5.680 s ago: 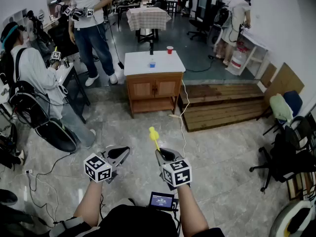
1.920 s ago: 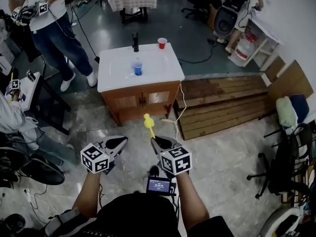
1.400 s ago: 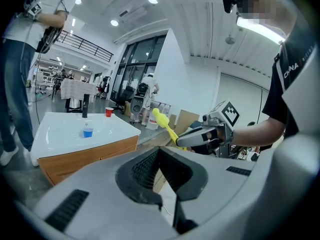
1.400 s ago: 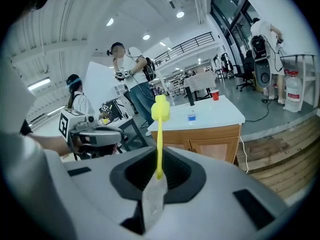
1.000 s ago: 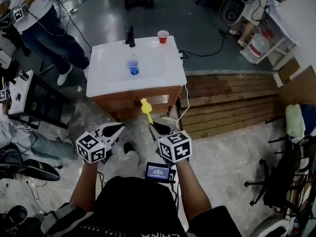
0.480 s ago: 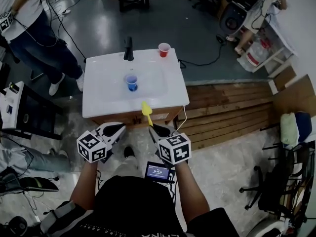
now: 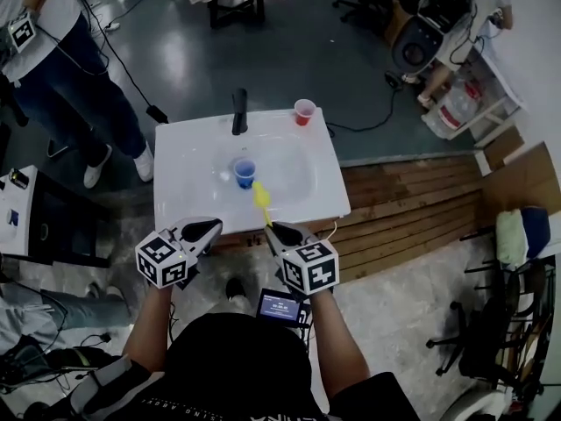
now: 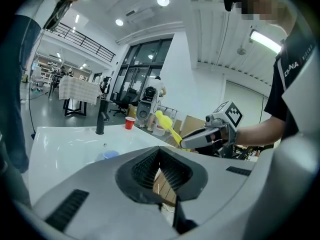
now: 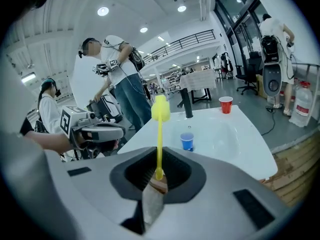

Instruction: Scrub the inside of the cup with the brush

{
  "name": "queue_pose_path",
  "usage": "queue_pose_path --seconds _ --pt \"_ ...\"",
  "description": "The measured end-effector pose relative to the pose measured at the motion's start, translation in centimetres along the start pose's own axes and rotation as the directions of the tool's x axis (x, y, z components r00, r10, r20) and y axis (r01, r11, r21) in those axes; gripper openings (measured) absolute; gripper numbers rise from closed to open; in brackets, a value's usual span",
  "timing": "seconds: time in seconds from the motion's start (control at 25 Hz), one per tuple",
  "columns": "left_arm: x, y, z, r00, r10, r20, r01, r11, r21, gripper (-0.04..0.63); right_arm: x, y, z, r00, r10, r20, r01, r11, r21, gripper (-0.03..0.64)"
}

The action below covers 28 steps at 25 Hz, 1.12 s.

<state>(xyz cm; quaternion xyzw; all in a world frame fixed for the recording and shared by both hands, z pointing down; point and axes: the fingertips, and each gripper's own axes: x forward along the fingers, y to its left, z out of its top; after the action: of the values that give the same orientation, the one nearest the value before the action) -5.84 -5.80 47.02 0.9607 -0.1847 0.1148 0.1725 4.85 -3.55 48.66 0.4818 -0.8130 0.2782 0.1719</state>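
No scrubbing is begun yet: the blue cup is seen upright and untouched in the basin of the white sink. The yellow brush is clamped by its handle in the right gripper, short of the cup. The left gripper is closed on nothing (probably meant to steady the cup). A black faucet and a red cup are set at the far rim, clear of the approach.
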Motion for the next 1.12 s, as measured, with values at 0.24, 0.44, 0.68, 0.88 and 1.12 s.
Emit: queue_pose_path --seconds 0.24,0.44,0.68,0.88,1.12 --pt "1.1 1.6 -0.4 1.0 -0.021 -0.021 0.021 1.0 -0.008 0.003 1.2 -1.0 0.3 1.0 -0.017 -0.003 0.017 1.0 0.016 0.041" --pt "2.3 2.7 -0.2 0.999 -0.019 -0.027 0.018 1.0 -0.019 0.003 2.1 -2.0 0.9 1.0 -0.01 -0.009 0.01 1.0 0.016 0.041" --pt "3.2 3.4 0.5 1.0 -0.014 -0.019 0.013 1.0 -0.027 0.003 2.4 -3.3 2.0 1.0 0.0 -0.014 0.0 1.0 0.006 0.041" --pt "4.3 3.6 1.1 1.0 -0.029 0.01 0.029 0.999 -0.044 0.003 2.7 -4.3 1.9 0.999 0.014 -0.037 -0.014 1.0 -0.004 0.041" --pt "5.9 5.6 1.2 1.0 0.015 -0.027 -0.016 0.999 -0.036 0.005 3.5 -5.8 2.3 0.997 0.031 -0.072 -0.033 0.999 -0.024 0.041"
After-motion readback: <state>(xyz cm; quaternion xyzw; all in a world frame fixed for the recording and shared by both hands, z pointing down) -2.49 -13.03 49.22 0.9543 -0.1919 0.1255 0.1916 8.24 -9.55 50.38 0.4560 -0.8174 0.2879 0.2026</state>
